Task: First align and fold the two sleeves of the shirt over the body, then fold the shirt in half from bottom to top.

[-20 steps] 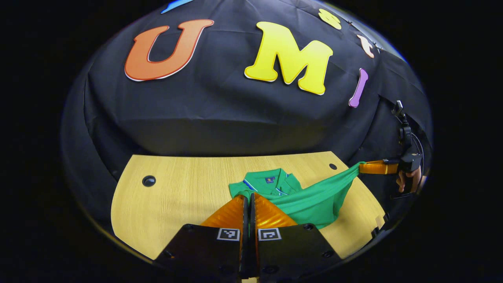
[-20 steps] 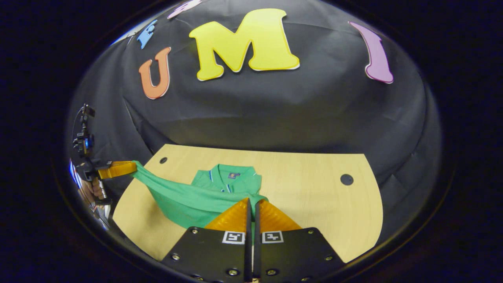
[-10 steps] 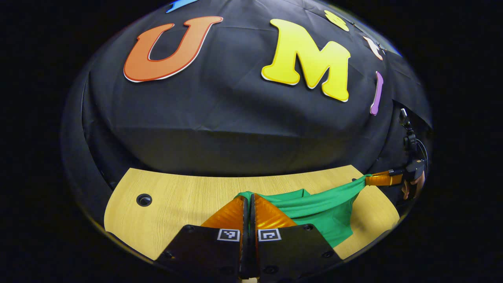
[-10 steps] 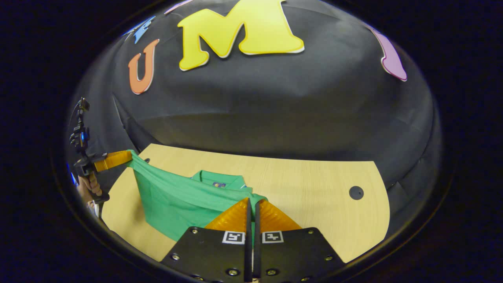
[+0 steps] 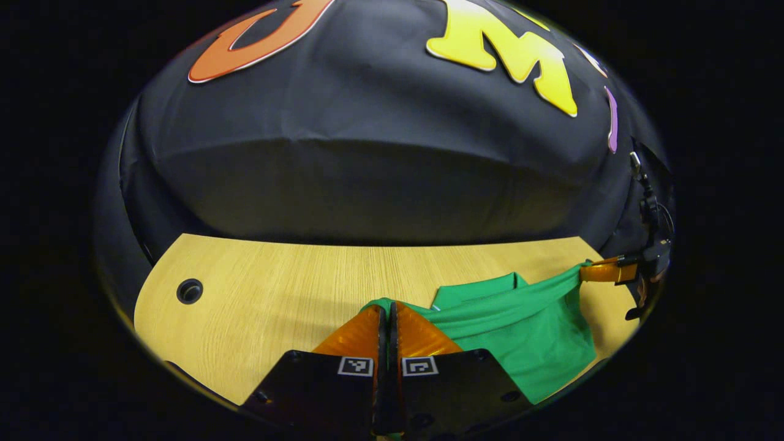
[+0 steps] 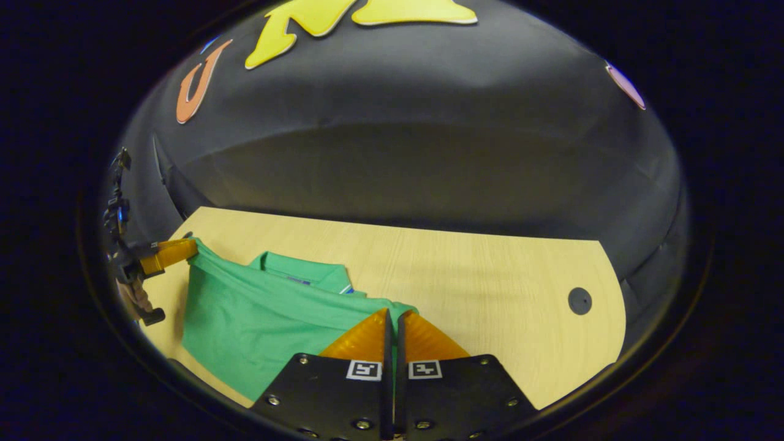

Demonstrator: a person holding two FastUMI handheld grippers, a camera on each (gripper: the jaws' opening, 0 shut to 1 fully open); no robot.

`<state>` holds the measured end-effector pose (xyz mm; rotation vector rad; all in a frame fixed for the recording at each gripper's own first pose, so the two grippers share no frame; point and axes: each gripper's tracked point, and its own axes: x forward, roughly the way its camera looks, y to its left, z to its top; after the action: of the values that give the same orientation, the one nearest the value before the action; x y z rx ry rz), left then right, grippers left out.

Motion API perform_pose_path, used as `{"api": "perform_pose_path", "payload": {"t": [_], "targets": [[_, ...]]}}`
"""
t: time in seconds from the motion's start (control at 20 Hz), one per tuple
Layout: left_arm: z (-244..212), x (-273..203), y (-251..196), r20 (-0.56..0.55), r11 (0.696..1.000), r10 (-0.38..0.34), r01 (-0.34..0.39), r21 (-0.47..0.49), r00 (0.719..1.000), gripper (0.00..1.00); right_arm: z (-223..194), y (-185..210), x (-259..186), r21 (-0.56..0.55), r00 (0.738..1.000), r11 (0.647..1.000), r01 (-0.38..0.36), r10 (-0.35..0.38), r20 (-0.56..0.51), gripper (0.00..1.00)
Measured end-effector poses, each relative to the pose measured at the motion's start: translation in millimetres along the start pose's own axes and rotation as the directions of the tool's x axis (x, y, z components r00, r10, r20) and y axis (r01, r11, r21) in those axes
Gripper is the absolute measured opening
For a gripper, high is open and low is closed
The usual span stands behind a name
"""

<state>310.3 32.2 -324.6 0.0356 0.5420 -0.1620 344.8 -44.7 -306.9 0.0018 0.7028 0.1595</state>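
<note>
We saw the left hand-held gripper [image 5: 388, 311] pinching one corner of the green shirt [image 5: 520, 334], and the right hand-held gripper [image 6: 392, 313] pinching the other. The raised fabric between them hid most of the shirt; its collar [image 6: 300, 274] peeked out. Beyond lay the table [image 6: 490, 288], its near edge cut off.

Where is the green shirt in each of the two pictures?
Left gripper view: the green collared shirt lies low and right of centre on the light wooden table, stretched between the left gripper and the right gripper.
Right gripper view: the shirt lies low and left, between the right gripper and the left gripper.
Shared landmark: the shirt's collar, poking out past the raised edge.
</note>
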Motion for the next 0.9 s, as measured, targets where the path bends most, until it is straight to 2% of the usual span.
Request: {"api": "perform_pose_path", "payload": {"t": [0.35, 0.55, 0.6, 0.65, 0.8, 0.9], "targets": [[-6.1, 18.6, 8.4, 0.022, 1.0, 0.026, -0.026, -0.007, 0.999, 0.04, -0.7, -1.5, 21.8, -0.02, 1.0, 0.999, 0.029, -0.029, -0.005, 0.01], [-11.1, 20.9, 10.6, 0.006, 0.999, 0.05, -0.05, 0.003, 0.999, 0.12, -5.4, -0.8, 24.6, -0.01, 0.998, 0.998, 0.054, -0.055, -0.022, 0.02], [-10.7, 18.3, 11.1, 0.008, 0.999, 0.055, -0.055, -0.001, 0.998, 0.21, -7.6, -2.1, 25.1, -0.014, 0.998, 0.998, 0.062, -0.062, -0.023, 0.04], [-9.9, 16.6, 10.8, 0.012, 0.999, 0.053, -0.053, -0.012, 0.999, 0.22, -7.5, -3.1, 23.8, -0.017, 0.998, 0.998, 0.067, -0.067, -0.019, 0.06], [-4.5, 8.4, 12.5, 0.024, 0.997, 0.068, -0.067, -0.047, 0.997, 1.0, -5.1, 2.7, 12.8, -0.014, 0.997, 0.997, 0.078, -0.078, 0.004, 0.18], [-2.8, -1.2, 12.6, 0.025, 0.995, 0.068, -0.066, -0.081, 0.997, 0.98, -4.7, 5.6, 2.2, -0.006, 0.997, 0.997, 0.082, -0.081, 0.012, 0.43]]}}
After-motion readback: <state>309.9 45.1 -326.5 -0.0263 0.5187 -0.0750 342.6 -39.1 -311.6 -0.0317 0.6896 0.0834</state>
